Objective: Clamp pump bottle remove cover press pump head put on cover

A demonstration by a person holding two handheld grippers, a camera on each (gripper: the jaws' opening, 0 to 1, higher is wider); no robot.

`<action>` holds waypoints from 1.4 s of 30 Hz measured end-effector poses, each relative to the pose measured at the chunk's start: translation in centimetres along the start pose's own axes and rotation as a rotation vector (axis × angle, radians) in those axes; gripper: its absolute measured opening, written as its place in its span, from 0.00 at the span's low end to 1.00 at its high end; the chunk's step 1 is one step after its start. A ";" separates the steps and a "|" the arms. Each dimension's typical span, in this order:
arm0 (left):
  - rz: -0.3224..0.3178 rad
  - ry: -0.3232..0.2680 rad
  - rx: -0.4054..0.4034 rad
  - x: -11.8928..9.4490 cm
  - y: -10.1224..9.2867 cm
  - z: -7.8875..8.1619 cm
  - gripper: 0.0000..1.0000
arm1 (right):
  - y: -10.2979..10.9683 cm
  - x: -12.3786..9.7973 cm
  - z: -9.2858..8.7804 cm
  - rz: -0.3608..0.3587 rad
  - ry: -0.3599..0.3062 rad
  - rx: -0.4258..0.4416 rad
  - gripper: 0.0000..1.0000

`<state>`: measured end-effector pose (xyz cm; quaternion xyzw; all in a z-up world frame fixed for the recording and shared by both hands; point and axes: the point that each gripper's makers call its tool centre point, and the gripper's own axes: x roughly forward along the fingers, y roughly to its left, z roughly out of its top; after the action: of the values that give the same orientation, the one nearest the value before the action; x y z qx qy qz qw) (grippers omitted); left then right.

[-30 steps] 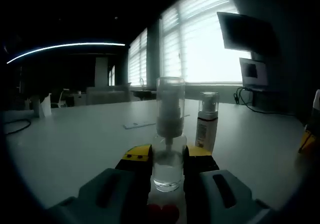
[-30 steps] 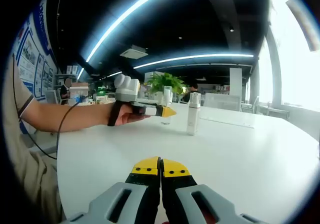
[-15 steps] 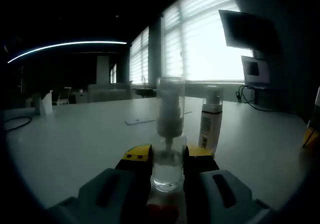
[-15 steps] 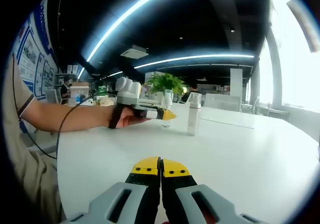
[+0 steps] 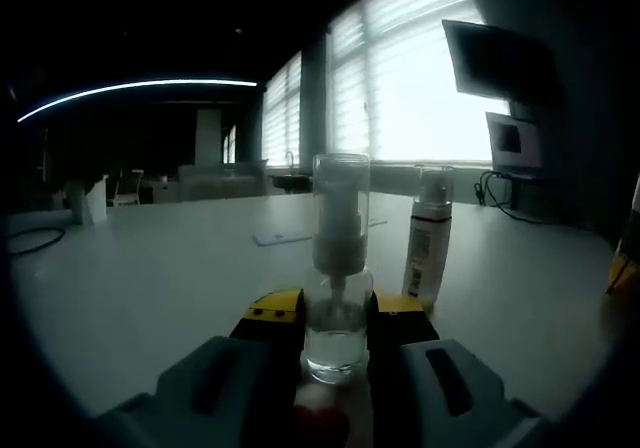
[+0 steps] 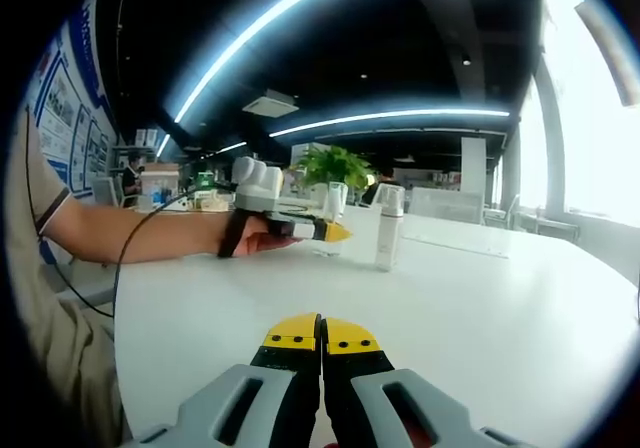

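A small clear pump bottle (image 5: pixel 337 308) with a tall clear cover (image 5: pixel 340 203) over its pump head stands upright between the yellow-tipped jaws of my left gripper (image 5: pixel 337 313), which is shut on its lower body. In the right gripper view that same gripper (image 6: pixel 318 230) is far off, held by a hand, with the bottle (image 6: pixel 331 208) at its tip. My right gripper (image 6: pixel 321 336) hovers low over the white table (image 6: pixel 480 298), jaws pressed together with nothing between them.
A second, taller white pump bottle (image 5: pixel 425 236) with a label stands on the table just right of the clamped one, also visible as the white bottle (image 6: pixel 387 228). A person's forearm (image 6: pixel 130 236) and cable reach in from the left. A monitor (image 5: pixel 497 63) hangs near bright windows.
The left gripper's view has drifted slightly, so the white bottle sits a little further right. The right gripper has stayed still and shut.
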<state>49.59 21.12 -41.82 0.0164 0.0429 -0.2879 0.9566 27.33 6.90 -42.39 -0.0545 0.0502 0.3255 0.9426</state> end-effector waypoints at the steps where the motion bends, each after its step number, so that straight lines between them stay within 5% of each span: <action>1: 0.000 0.000 -0.004 0.0 0.0 0.0 0.16 | 0.0 0.0 0.0 0.000 0.000 -0.001 0.00; 8: -0.012 -0.020 -0.032 -0.4 -0.5 0.4 0.23 | -0.1 0.0 -0.1 0.003 0.003 -0.008 0.00; 29: -0.007 -0.042 -0.044 -2.3 -1.1 2.1 0.23 | -0.1 0.1 -0.2 0.004 0.007 -0.011 0.00; 42: 0.019 -0.020 -0.057 -4.5 -1.2 1.8 0.23 | 0.0 0.1 -0.2 0.005 0.008 -0.020 0.00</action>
<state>45.33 22.52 -39.64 -0.0134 0.0414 -0.2776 0.9597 27.39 6.90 -42.58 -0.0651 0.0508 0.3280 0.9411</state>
